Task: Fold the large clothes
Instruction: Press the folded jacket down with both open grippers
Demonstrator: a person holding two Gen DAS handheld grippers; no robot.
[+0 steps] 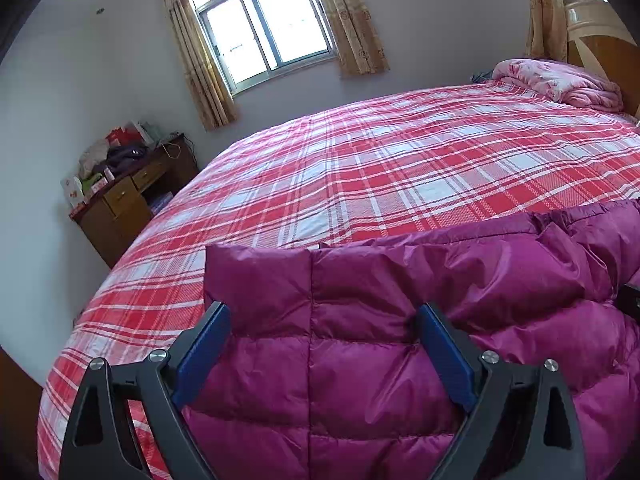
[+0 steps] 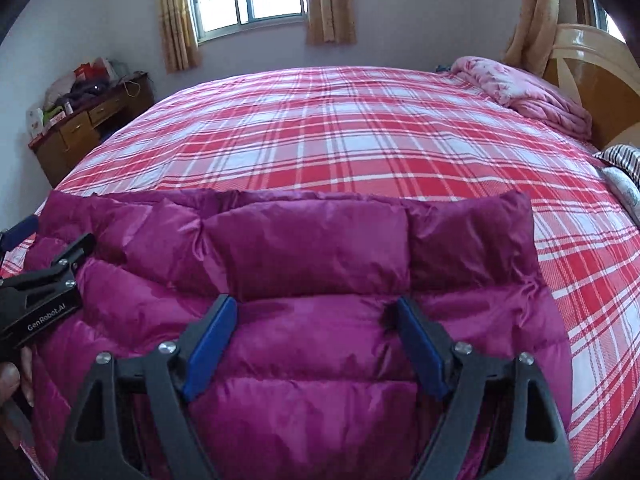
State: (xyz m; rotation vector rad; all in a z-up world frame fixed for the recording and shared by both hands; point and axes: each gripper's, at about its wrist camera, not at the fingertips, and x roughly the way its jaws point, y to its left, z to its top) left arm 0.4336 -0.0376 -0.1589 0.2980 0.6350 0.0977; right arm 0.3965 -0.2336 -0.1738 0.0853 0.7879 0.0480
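Lying puffy and shiny on the near edge of the red checked bed point(image 1: 360, 160) is a purple quilted coat point(image 1: 400, 320). In the left view the left gripper point(image 1: 324, 316) stands open over it, grasping nothing; a desk point(image 1: 128, 200) sits under the window point(image 1: 264, 28). In the right view the right gripper point(image 2: 312, 308) is spread wide too, empty, and only here a striped pillow point(image 2: 620, 158) shows.

Magenta quilted down jacket point(image 2: 304, 280): lies folded at the near edge of the red-and-white plaid bedspread point(image 2: 360, 136). My right gripper point(image 2: 312, 320): blue-padded jaws spread wide over it, nothing clamped. My left gripper point(image 2: 44, 248): black, over the jacket's left end. Pink floral quilt point(image 2: 528, 92): far right corner, by the headboard.
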